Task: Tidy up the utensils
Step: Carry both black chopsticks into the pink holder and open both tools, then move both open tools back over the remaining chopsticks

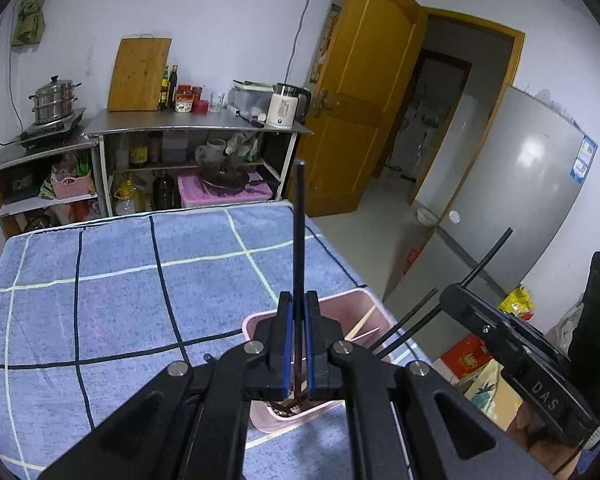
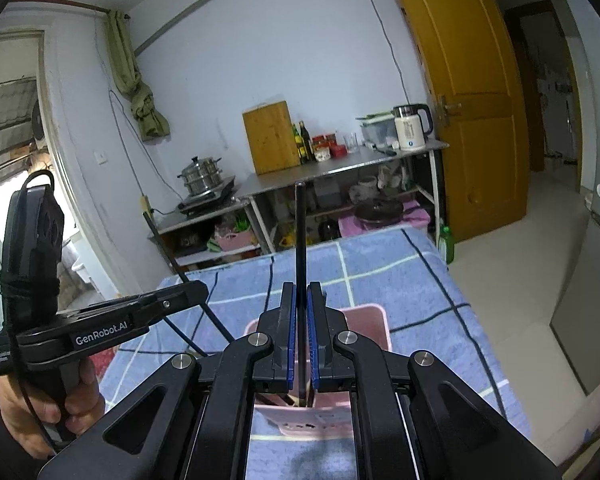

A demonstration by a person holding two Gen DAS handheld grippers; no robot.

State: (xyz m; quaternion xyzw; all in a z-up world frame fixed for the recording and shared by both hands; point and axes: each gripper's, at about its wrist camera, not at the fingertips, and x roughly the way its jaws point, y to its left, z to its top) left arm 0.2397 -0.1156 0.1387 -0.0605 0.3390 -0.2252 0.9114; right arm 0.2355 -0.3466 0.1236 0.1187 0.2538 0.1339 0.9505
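Observation:
A pink utensil basket (image 1: 352, 306) stands on the blue checked cloth, also in the right wrist view (image 2: 374, 320). My left gripper (image 1: 299, 304) is shut on a black chopstick (image 1: 299, 232) that stands upright over the basket. My right gripper (image 2: 301, 296) is shut on another black chopstick (image 2: 300, 236), also upright above the basket. In the left wrist view the right gripper (image 1: 460, 292) shows at the right with its chopstick (image 1: 488, 256) slanting. In the right wrist view the left gripper (image 2: 188, 286) shows at the left. Wooden chopsticks (image 1: 364, 322) and black ones (image 1: 408, 326) lean inside the basket.
The blue checked cloth (image 1: 120, 280) covers the table. Behind it stand steel shelves (image 1: 196, 124) with a cutting board, bottles, a kettle (image 1: 284, 110) and a steamer pot (image 1: 54, 100). A wooden door (image 1: 360, 92) and a fridge (image 1: 520, 192) are at the right.

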